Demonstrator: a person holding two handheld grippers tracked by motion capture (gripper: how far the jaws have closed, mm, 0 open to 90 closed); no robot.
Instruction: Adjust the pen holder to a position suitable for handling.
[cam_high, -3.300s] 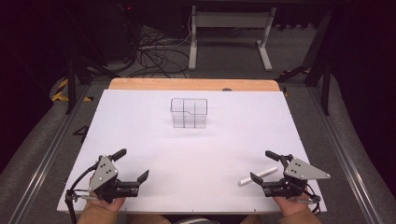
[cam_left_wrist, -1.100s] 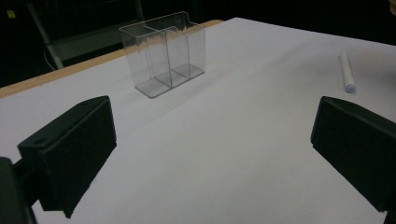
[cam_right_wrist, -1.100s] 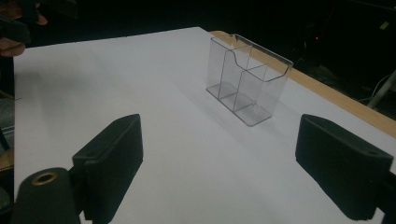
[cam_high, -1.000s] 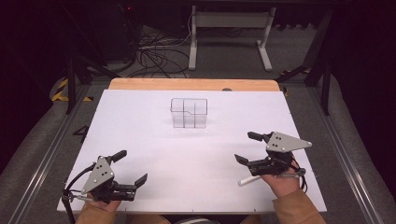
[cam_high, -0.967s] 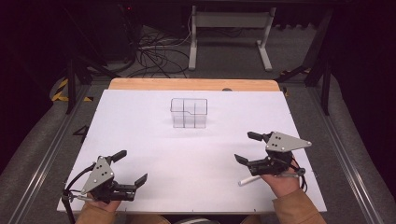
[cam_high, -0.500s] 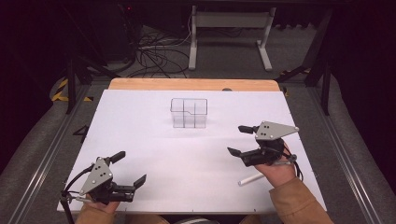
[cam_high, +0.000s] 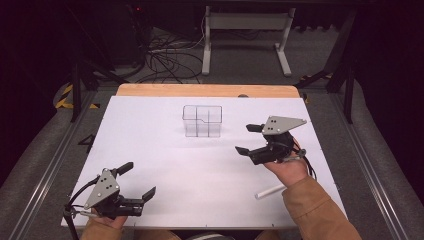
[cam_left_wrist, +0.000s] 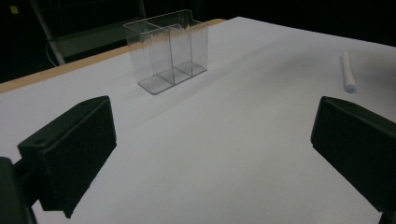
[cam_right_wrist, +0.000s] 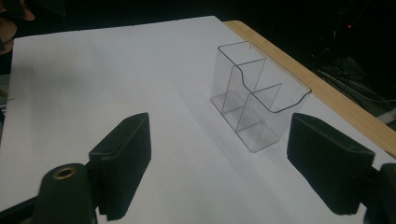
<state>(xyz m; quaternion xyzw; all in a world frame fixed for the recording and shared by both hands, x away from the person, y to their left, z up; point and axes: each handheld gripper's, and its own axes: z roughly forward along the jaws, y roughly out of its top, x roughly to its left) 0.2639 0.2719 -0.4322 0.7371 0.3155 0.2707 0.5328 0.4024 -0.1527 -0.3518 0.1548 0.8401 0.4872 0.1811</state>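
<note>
Clear plastic organizer (cam_high: 202, 121) stands upright toward the far middle of the white worktop (cam_high: 150, 150), ahead and leftward of the right claw (cam_high: 250, 139), which is nearer to it than the left claw (cam_high: 137, 179). Both claws are held open and empty, the right having just narrowed slightly. A white chalk-like stick (cam_left_wrist: 348, 71), lying flat, is seen clearly in the left gripper view; the organizer's inner dividers (cam_right_wrist: 252, 100) are best shown in the right gripper view.

Bright tabletop, dark surroundings, soft shadows
</note>
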